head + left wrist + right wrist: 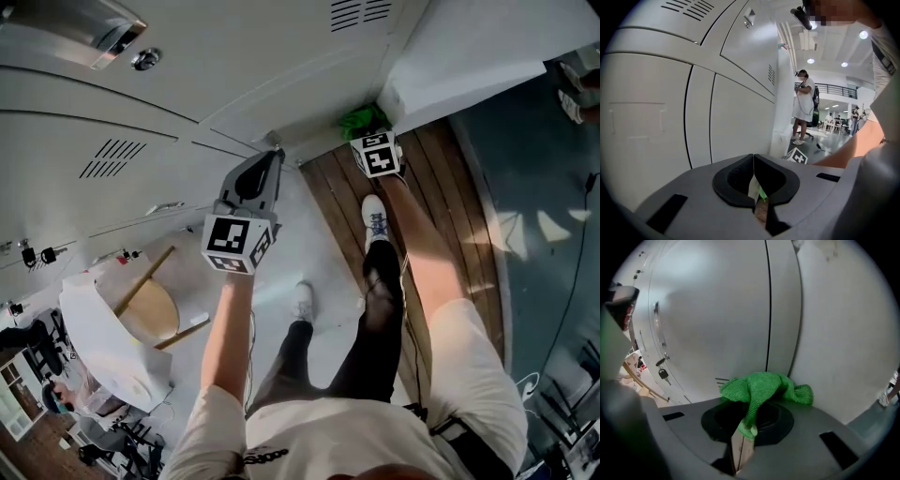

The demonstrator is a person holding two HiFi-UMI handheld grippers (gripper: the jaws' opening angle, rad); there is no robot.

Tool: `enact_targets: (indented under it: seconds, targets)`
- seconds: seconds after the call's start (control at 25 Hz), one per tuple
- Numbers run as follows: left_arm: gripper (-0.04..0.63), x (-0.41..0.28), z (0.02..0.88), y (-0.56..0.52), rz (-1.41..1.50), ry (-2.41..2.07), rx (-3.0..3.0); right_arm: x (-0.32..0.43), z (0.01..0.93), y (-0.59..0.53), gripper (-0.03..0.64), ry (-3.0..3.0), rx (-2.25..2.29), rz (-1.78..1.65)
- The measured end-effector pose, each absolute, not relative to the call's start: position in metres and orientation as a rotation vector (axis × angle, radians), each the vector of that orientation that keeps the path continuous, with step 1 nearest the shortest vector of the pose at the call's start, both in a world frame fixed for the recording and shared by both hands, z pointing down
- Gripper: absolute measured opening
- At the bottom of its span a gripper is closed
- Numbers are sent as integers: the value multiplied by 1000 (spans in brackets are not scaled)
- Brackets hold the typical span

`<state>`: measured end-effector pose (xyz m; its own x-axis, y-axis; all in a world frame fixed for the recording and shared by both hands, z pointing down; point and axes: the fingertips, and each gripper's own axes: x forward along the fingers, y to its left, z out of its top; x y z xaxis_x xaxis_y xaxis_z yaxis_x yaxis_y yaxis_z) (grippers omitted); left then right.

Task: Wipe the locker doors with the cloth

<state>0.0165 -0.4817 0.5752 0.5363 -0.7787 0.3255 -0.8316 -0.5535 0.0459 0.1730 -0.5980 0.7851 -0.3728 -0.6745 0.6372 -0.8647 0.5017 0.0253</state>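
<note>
Nearest the camera, both forearms reach forward and down toward the foot of the locker bank. The left gripper (753, 174) has its jaws pressed together with nothing clamped; only a thin slit shows between them. It hangs close to the grey locker doors (112, 131), left of the working side and well apart from the cloth. The right gripper (750, 417) has its jaws closed on the green cloth (764, 386): one fold is pinched between them and the remainder is bunched over and beyond the tips. The bundle lies directly ahead of the right jaws, its longer dimension running crosswise to them. It sits at or against the lower door face, just beside a vertical seam (768, 305); contact cannot be confirmed from either view. Right of that seam stands a paler panel (843, 333). Assessment: the right hand is the working hand and the door surface lies straight ahead of the cloth, so a wiping pass calls for pressing forward and then sweeping along the face. The broader door area lies left of the seam.
</note>
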Motion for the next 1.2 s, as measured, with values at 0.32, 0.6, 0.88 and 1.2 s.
enact_targets:
  seconds: [0.32,0.6,0.88,1.2]
  targets:
    - [18,25,571,-478,396,-1338,2590,162,789,-594,38,-2179,1222,440]
    - [18,20,528,-455,361,-1340,2611,141,664,-577,38,-2257,1235,217]
    - [18,3,483,-414,348,-1316,2660,118,538,-561,38,-2340,1383,152]
    - [18,-29,477,-404,398,-1389,2640,90,443,-545,38,-2389,1414,-105]
